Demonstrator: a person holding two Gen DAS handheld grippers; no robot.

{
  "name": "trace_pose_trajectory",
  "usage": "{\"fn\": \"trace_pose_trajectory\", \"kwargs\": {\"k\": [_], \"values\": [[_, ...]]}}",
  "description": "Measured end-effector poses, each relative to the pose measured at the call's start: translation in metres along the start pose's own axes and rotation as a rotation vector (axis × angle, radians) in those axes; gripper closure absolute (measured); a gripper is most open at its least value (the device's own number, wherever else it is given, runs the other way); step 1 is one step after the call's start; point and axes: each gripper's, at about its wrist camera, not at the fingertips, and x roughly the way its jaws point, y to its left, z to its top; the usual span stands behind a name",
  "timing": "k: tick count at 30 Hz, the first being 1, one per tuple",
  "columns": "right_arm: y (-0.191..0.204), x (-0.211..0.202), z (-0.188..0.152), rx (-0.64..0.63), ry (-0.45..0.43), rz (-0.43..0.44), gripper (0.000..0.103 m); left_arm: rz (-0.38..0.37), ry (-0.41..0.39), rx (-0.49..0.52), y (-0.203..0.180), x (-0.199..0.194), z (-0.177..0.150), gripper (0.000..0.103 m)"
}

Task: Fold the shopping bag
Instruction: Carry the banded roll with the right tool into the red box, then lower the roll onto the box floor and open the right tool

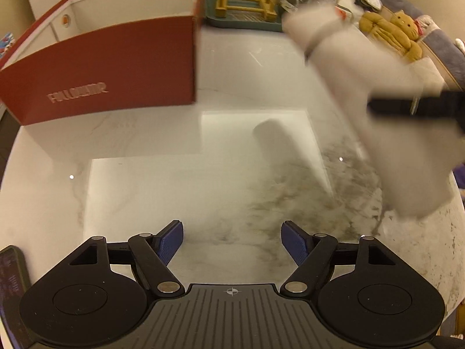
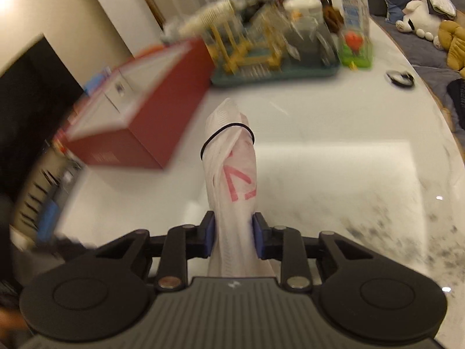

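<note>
Right gripper [image 2: 234,237] clamps the rolled white shopping bag [image 2: 231,174], centre frame, a black hair tie [image 2: 226,136] around it; left gripper [image 1: 232,242] gapes empty, lower centre, over the marble table [image 1: 145,192]; red box [image 1: 116,69] upper left.

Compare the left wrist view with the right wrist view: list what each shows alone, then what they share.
Left wrist only: the left gripper, open and empty, and a phone at the table edge. Right wrist only: the right gripper shut on the rolled shopping bag, its red print, and a juice carton. Both: the bag with its black band, the red box, the dish rack, the marble table.
</note>
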Motion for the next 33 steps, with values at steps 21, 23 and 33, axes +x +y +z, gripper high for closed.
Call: {"fn": "trace_pose_trajectory", "kwargs": {"k": [21, 23, 33], "values": [[0.143, 0.26, 0.155, 0.317, 0.125, -0.062, 0.073, 0.151, -0.125, -0.313, 0.113, -0.04, 0.009, 0.028], [0.141, 0.277, 0.149, 0.288, 0.169, -0.114, 0.066, 0.157, -0.13, -0.322, 0.12, -0.036, 0.013, 0.028], [0.156, 0.259, 0.154, 0.014, 0.25, -0.158, 0.037, 0.169, -0.18, -0.318, 0.144, -0.036, 0.045, 0.028]]}}
